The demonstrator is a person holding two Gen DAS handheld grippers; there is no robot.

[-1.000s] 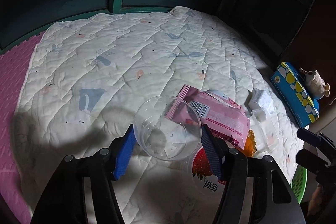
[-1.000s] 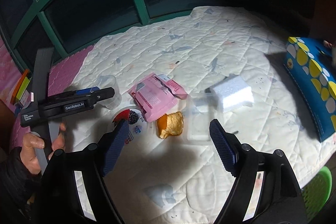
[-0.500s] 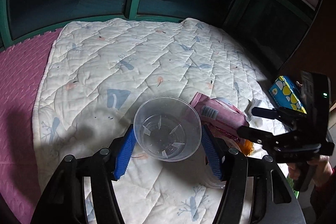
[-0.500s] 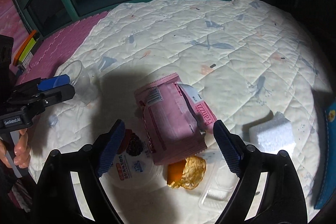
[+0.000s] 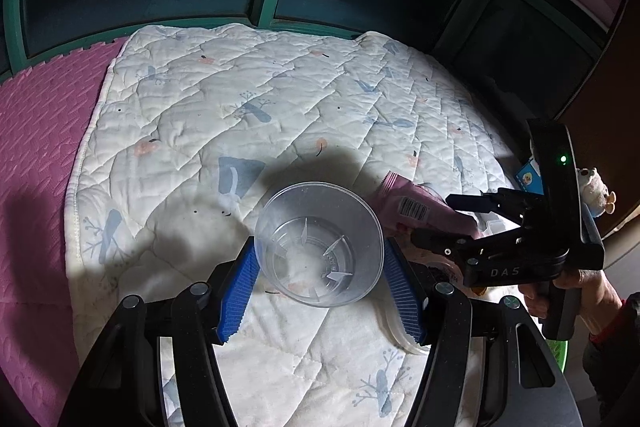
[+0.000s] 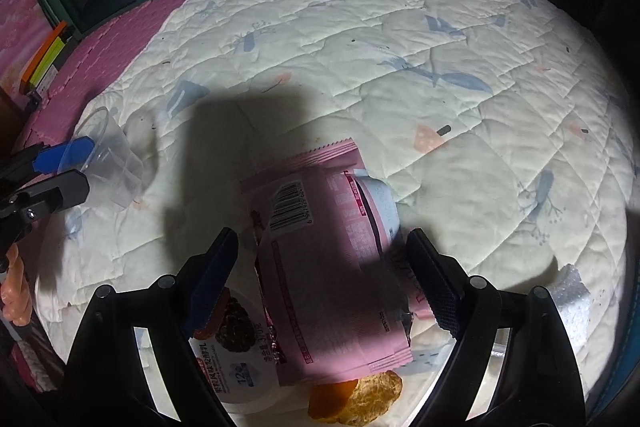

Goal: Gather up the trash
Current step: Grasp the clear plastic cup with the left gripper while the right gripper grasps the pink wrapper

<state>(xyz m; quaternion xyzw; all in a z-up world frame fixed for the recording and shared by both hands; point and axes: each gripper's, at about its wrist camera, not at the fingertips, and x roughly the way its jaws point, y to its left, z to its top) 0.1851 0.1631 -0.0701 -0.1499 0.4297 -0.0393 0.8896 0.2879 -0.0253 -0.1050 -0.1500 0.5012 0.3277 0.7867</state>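
Blue ribbed pads of the left gripper (image 5: 320, 281) press on both sides of a clear plastic cup (image 5: 319, 245), so this gripper is closed on the cup about half-way and carries it, mouth toward the camera, above the white quilted mat (image 5: 240, 99). The right gripper (image 6: 322, 277) has just been opening its jaws; they stand wide, one on each side of the pink foil snack wrapper (image 6: 332, 267), and the pads do not touch it.

The wrapper lies flat on the near part of the mat, partly over a round yogurt lid with a berry picture (image 6: 228, 339) at its left and an orange peel (image 6: 356, 401) at its near end. A white foam block (image 6: 572, 291) is at the right.

I think the step in hand is to take the wrapper. To do it well, the right gripper should come lower until both pads are beside the wrapper's edges, then close slowly so that the thin foil folds up between them and does not slide away. The lid below should not be caught together with it.
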